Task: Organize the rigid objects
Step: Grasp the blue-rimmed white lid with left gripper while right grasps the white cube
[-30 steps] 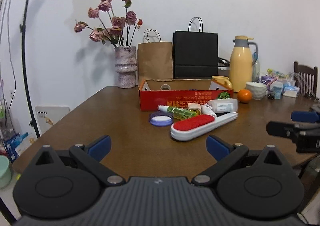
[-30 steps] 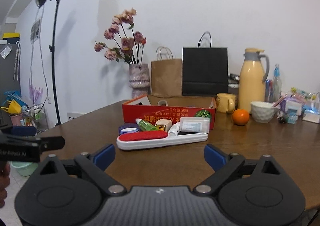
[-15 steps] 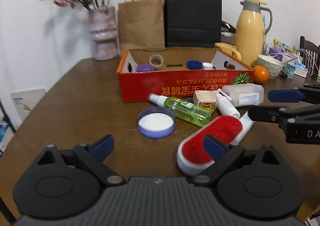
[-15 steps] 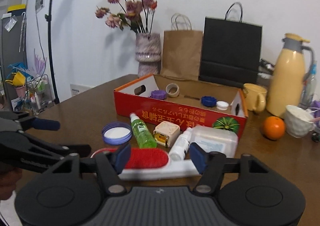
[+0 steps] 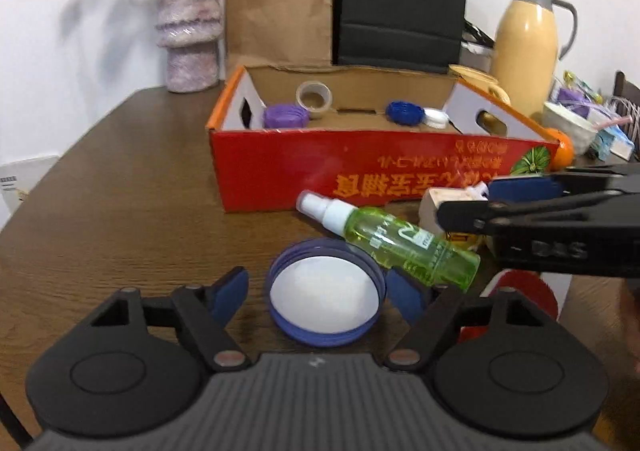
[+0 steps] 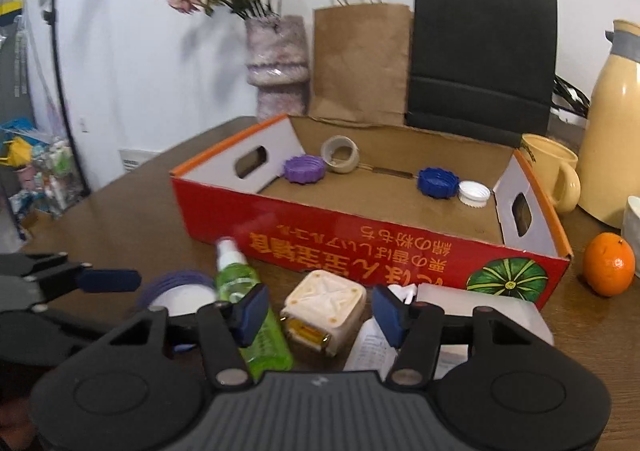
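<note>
My left gripper (image 5: 316,289) has its jaws spread wide on either side of the blue lid (image 5: 325,296), which lies flat on the counter (image 5: 100,211); nothing is held. My right gripper (image 6: 319,309) is likewise wide open and empty, its jaws flanking the cream cube (image 6: 324,309). Progress, as I judge it: early. The red box (image 6: 360,247), toward the counter's far edge, already contains a tape roll (image 6: 340,154), a purple cap (image 6: 304,169), a blue cap (image 6: 438,182) and a white cap (image 6: 474,193). Still outside, just before the box's near wall: the lid, the cube, the green spray bottle (image 5: 390,239), a small white bottle (image 6: 374,347), a clear case (image 6: 480,315) and a red brush (image 5: 528,297). Obstacles: the spray bottle touches the lid's far rim and lies beside my right jaw; the two grippers work close together. An orange (image 6: 608,269) and a mug (image 6: 554,175) stand right of the box.
</note>
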`<state>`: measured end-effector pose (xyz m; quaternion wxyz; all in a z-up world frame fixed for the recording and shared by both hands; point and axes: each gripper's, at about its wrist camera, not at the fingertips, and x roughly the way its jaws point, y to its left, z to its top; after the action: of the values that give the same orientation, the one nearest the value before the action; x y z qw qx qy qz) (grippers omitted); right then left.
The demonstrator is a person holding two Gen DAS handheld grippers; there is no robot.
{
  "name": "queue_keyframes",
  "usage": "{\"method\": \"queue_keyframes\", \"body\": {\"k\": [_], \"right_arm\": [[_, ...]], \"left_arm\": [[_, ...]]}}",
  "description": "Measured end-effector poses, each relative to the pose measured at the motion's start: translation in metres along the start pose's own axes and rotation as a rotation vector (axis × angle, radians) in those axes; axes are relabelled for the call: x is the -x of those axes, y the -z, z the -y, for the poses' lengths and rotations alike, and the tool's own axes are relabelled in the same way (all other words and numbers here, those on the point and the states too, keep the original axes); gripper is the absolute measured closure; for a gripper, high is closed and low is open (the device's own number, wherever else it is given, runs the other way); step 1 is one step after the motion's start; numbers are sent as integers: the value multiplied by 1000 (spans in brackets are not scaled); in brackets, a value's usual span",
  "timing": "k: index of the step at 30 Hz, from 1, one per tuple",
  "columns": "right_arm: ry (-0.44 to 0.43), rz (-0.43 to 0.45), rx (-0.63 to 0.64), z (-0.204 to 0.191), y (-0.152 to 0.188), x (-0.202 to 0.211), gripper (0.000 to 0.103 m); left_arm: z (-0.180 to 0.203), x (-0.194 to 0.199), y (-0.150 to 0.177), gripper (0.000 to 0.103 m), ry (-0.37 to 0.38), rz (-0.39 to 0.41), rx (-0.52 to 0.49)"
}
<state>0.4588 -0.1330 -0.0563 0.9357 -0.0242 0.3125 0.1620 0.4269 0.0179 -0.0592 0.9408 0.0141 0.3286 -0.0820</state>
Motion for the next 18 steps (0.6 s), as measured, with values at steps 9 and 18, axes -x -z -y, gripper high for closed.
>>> {"method": "queue_keyframes", "body": {"k": [9,18], "right_arm": [[19,-35,2,-6,1,-28,59],[-11,-8,-27,-1,2,-22,64]], "left_arm": [[-2,-9,2,35,-14,-8,-3],[-4,3,1,36,-46,6,27]]}}
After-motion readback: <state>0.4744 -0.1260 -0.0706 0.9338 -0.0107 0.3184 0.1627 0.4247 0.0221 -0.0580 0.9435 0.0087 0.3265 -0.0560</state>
